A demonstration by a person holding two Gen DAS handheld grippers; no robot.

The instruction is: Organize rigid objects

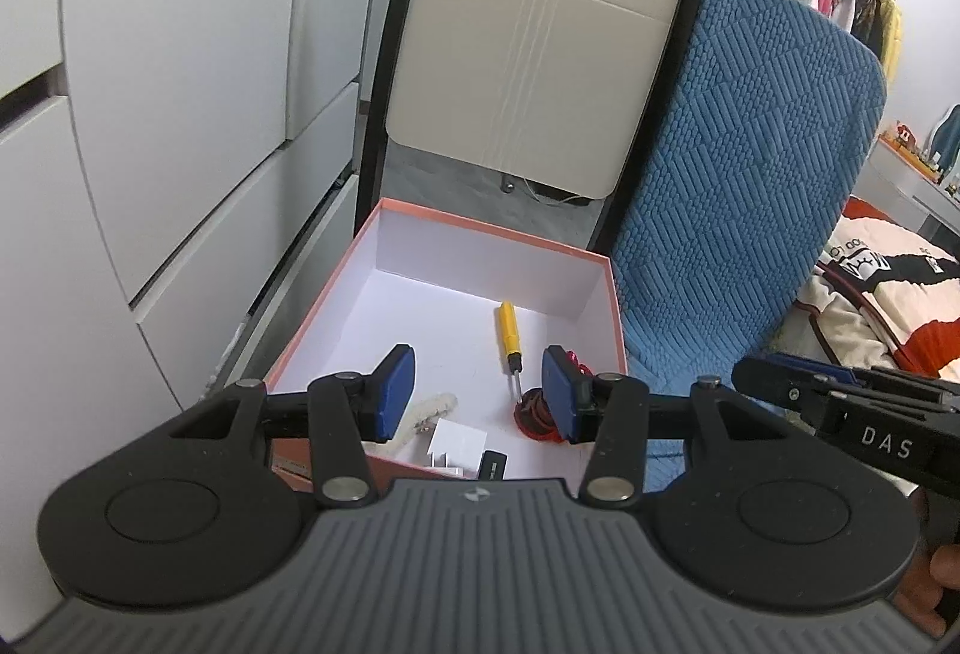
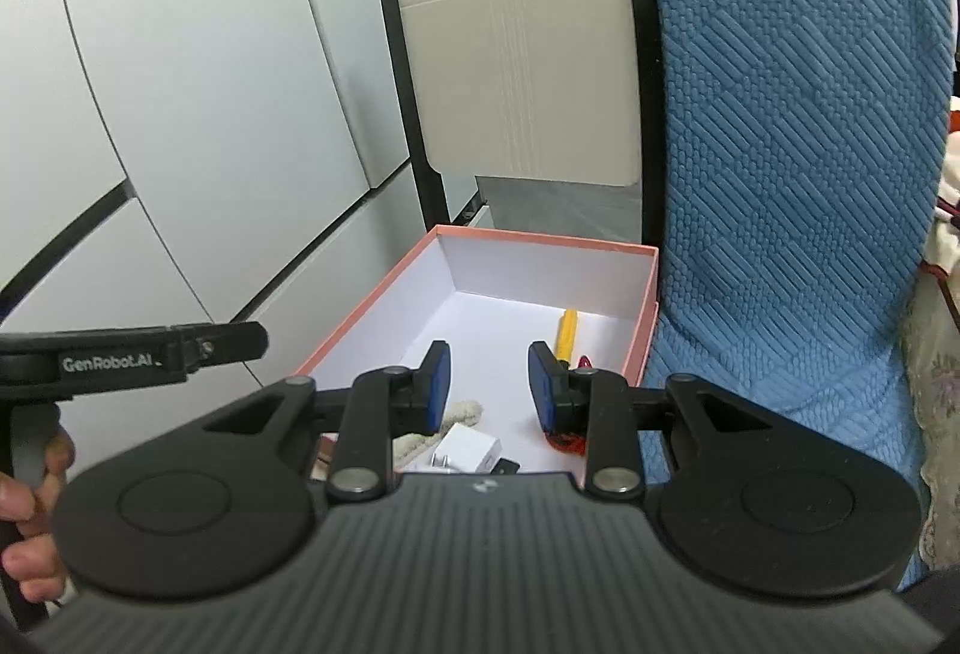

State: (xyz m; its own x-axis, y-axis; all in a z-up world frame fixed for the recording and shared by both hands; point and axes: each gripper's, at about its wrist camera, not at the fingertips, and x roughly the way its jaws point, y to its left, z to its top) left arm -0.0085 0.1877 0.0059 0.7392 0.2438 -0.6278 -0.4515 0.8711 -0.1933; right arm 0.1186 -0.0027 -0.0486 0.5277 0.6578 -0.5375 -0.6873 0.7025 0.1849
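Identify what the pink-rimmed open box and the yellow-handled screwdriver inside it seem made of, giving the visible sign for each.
Pink-rimmed open box: probably matte cardboard, judging by thin flat walls with sharp folded corners. Yellow-handled screwdriver: glossy handle, likely plastic; thin dark shaft looks like metal.

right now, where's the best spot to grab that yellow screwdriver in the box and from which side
Grip the yellow screwdriver across its handle, coming from above with a finger on each long side. It lies flat on the floor of the pink box, and the handle is the thick part. It is probably easier to pinch than the thin shaft, whose tip ends beside the red and black bundle.
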